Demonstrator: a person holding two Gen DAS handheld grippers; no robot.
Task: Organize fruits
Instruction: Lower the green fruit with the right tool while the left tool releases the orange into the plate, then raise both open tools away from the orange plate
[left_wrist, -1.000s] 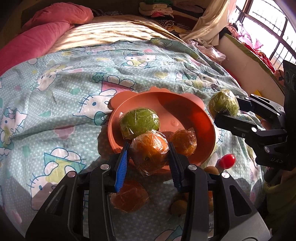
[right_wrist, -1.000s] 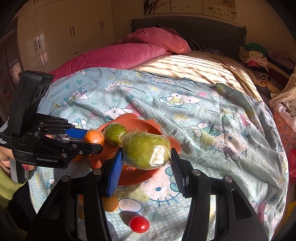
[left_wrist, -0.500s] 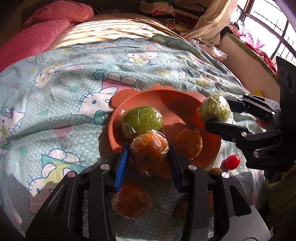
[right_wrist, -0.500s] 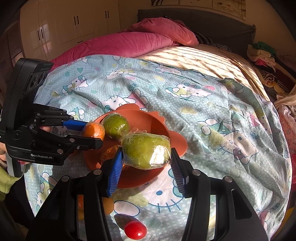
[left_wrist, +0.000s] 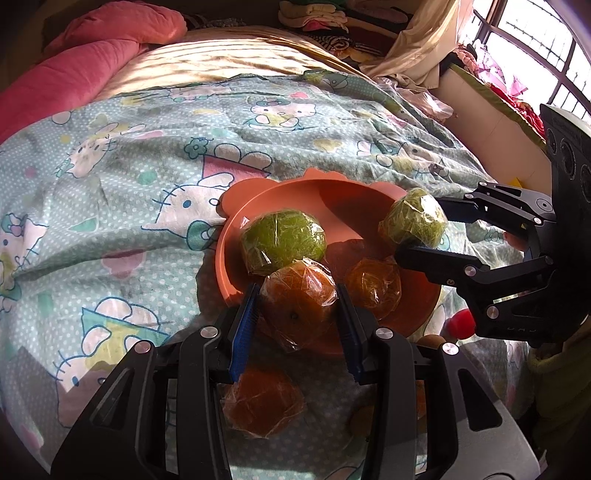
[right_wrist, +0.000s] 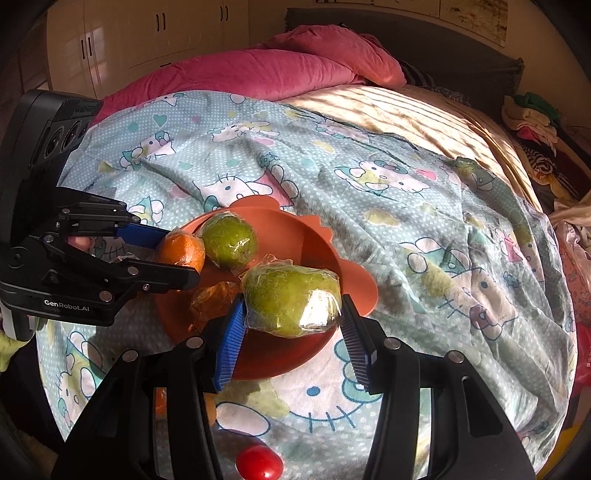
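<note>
While two wrapped fruits are lying in the orange plate (left_wrist: 236, 266), the left claw (left_wrist: 297, 306) is gripping a wrapped orange (left_wrist: 297, 302) and the right claw (right_wrist: 291, 317) a wrapped green fruit (right_wrist: 291, 299) above it, with an orange (left_wrist: 262, 402) and a red tomato (right_wrist: 258, 461) lying on the bed (right_wrist: 406, 221) unsorted.

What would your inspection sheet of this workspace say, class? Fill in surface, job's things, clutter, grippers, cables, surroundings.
Surface: cartoon-print bedsheet, wrinkled.
Job's things: orange plate holding wrapped green fruit and wrapped orange fruit.
Clutter: red tomato and another wrapped orange lying off the plate.
Grippers: left gripper grips an orange; right gripper grips a green fruit, over the plate.
Cables: nothing seen.
Surroundings: pink duvet, wardrobe, clothes pile.
</note>
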